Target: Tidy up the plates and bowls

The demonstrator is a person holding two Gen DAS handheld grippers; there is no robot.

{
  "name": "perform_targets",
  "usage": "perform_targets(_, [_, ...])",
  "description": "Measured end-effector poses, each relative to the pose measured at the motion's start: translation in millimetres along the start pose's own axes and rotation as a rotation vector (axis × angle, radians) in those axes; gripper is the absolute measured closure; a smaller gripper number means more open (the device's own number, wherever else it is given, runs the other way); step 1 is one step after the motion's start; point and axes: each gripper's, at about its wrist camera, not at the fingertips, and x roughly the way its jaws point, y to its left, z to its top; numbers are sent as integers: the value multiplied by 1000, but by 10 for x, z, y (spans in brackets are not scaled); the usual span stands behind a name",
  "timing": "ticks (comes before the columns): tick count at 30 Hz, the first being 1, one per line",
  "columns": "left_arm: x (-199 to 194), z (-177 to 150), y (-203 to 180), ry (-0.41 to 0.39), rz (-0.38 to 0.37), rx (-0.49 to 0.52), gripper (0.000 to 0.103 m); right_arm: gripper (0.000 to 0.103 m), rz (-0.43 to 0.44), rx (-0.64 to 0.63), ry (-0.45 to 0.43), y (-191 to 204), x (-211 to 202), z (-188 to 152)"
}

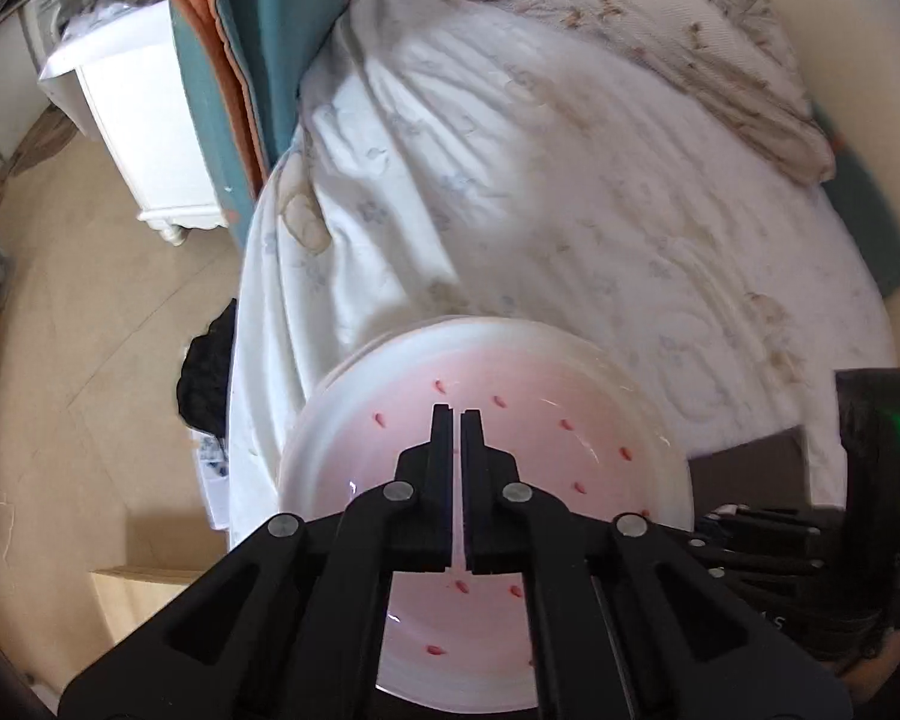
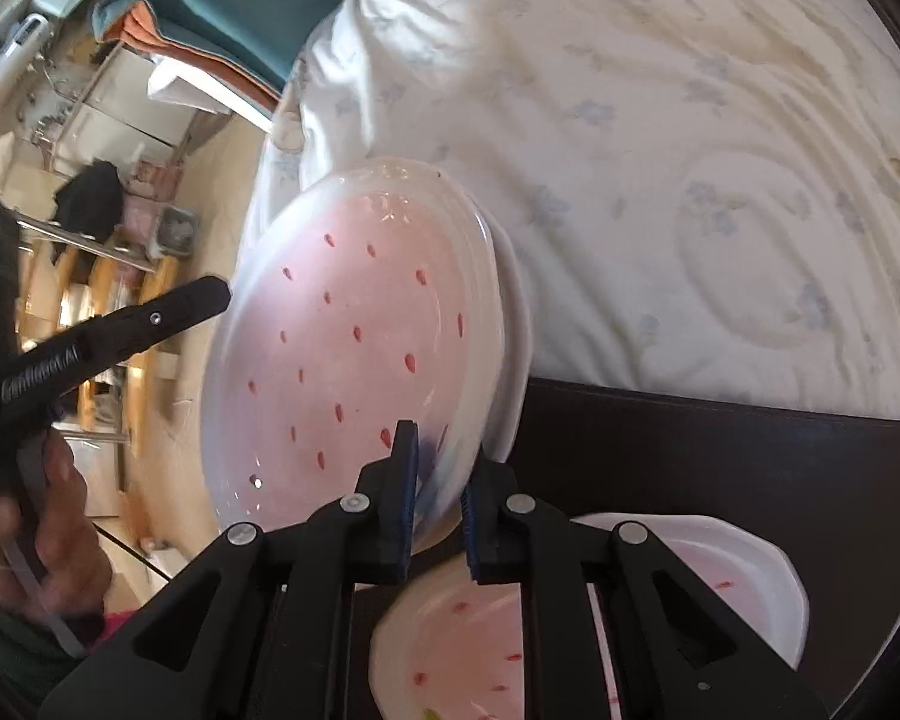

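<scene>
A pink plate with red seed marks [image 2: 354,336] is held up in the air, tilted, with a white plate [image 2: 513,324] stacked behind it. My right gripper [image 2: 439,450] is shut on the rim of this stack at its lower edge. My left gripper [image 1: 456,420] is shut over the same pink plate [image 1: 546,420], its jaws nearly touching; whether they pinch the plate's rim is not clear. In the right wrist view the left gripper [image 2: 210,294] shows at the plate's left edge. Below lie a pink bowl [image 2: 450,654] and a pink plate [image 2: 744,576].
A dark table [image 2: 720,450] carries the lower dishes. Beyond it lies a bed with a white quilt [image 1: 540,180]. A white nightstand [image 1: 144,120] and folded teal and orange blankets [image 1: 234,60] stand at the left. Wooden chairs [image 2: 108,288] are on the floor.
</scene>
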Motion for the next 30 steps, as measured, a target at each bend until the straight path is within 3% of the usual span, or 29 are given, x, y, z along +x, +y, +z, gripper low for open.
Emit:
perform_targets(2, [-12,13,55,13,-17,-45,102,89,-2,46,5,-60,-18,29])
perform_targets(5, [-14,-38,158,19,84,-34,102,90,10,54,12,-96,-76,19])
perform_targets(8, [11,-124,417,39,64,-115,101,90,40,95,44,-153,-57,28])
perform_targets(9, [10,-144,490,46,50,-138,94,89,46,104,57,-157,-54,31])
perform_targets(13, [-113,-177,736,26,54,-204,45,88,67,115,123,-142,-23,-43])
perform_targets(17, [-156,-182,867,15,50,-242,43,81,55,116,143,-132,-101,-64])
perform_targets(19, [-105,-187,855,27,50,-237,43,41,36,110,135,-130,-152,-69])
perform_targets(25, [62,-223,756,64,70,-181,43,39,-51,87,77,-217,-326,-75])
perform_targets(30, [197,-279,837,108,26,-219,44,39,20,166,11,-370,-386,-64])
